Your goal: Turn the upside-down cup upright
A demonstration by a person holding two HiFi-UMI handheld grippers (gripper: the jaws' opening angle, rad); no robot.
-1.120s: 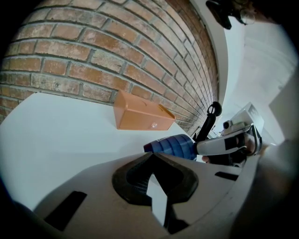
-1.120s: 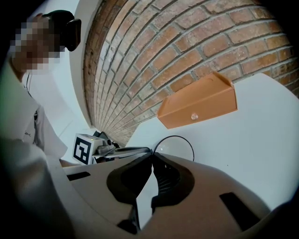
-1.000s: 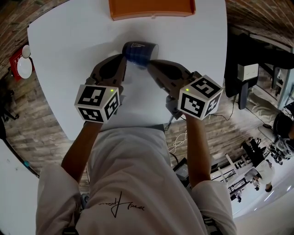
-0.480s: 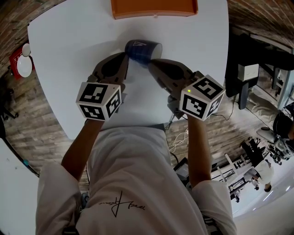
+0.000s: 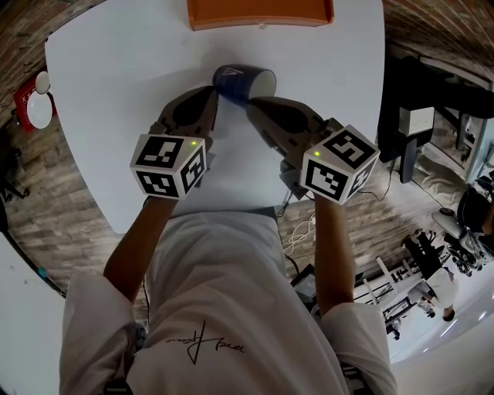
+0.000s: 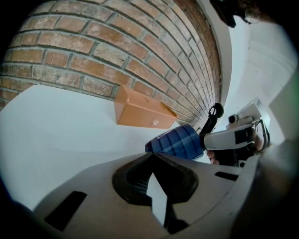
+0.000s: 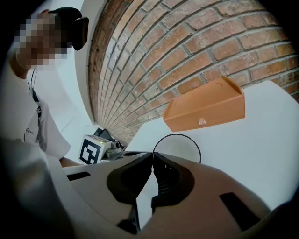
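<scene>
The dark blue ribbed cup [image 5: 235,83] lies tilted on its side above the white table [image 5: 116,92], its open rim facing right. My right gripper [image 5: 251,104] is shut on that rim; in the right gripper view the jaws [image 7: 152,156] pinch the rim's near edge and the round mouth of the cup [image 7: 180,149] shows beyond. My left gripper [image 5: 212,99] sits shut close beside the cup's base end, with nothing between its jaws. From the left gripper [image 6: 152,156] the cup [image 6: 180,140] appears just past the tips, to the right.
An orange box [image 5: 258,11] stands at the table's far edge against a brick wall. The table's near edge runs under my forearms. Black equipment and cables [image 5: 421,123] crowd the floor to the right; a red object [image 5: 31,108] lies on the left floor.
The cup has tipped further, its mouth swinging to the right, and shifted slightly away from me. Both grippers followed it a little forward.
</scene>
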